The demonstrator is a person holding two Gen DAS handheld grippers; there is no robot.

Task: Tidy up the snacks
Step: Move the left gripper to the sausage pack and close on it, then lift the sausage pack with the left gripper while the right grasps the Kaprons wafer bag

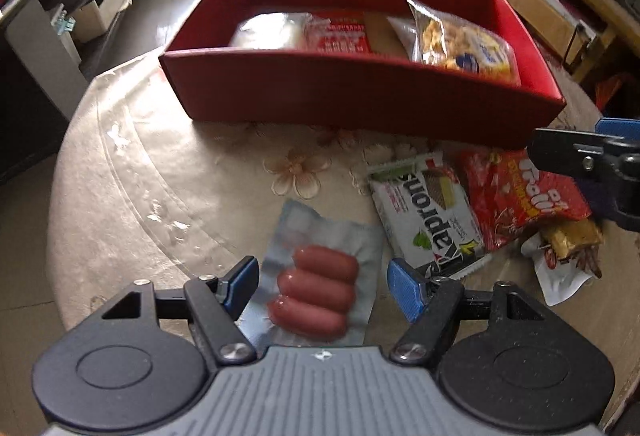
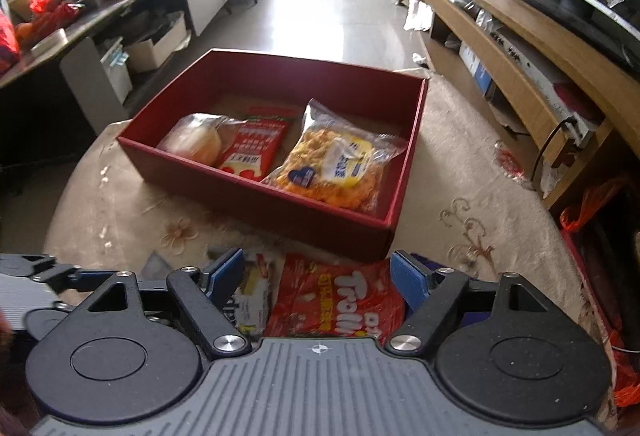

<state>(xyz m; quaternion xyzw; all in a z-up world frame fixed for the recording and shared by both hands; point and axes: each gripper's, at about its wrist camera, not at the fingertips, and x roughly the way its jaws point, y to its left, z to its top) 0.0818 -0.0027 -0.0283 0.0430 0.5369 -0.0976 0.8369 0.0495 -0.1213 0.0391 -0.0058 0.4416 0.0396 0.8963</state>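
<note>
A red box [image 1: 360,95] stands at the far side of the round table; it also shows in the right wrist view [image 2: 280,203]. Inside lie a yellow snack bag [image 2: 336,167], a red packet [image 2: 252,147] and a wrapped bun [image 2: 196,143]. My left gripper [image 1: 324,284] is open, its fingers either side of a clear pack of three sausages [image 1: 316,292] on the table. My right gripper [image 2: 316,276] is open over a red Trolli bag [image 2: 336,300], which also shows in the left wrist view [image 1: 516,191]. A green-white wafer pack [image 1: 428,211] lies beside it.
A brown-and-white wrapped snack [image 1: 568,252] lies at the table's right. The tablecloth [image 1: 160,195] is beige with flowers under clear plastic. A wooden TV cabinet [image 2: 500,47] stands on the right, a cluttered dark counter [image 2: 80,7] on the left.
</note>
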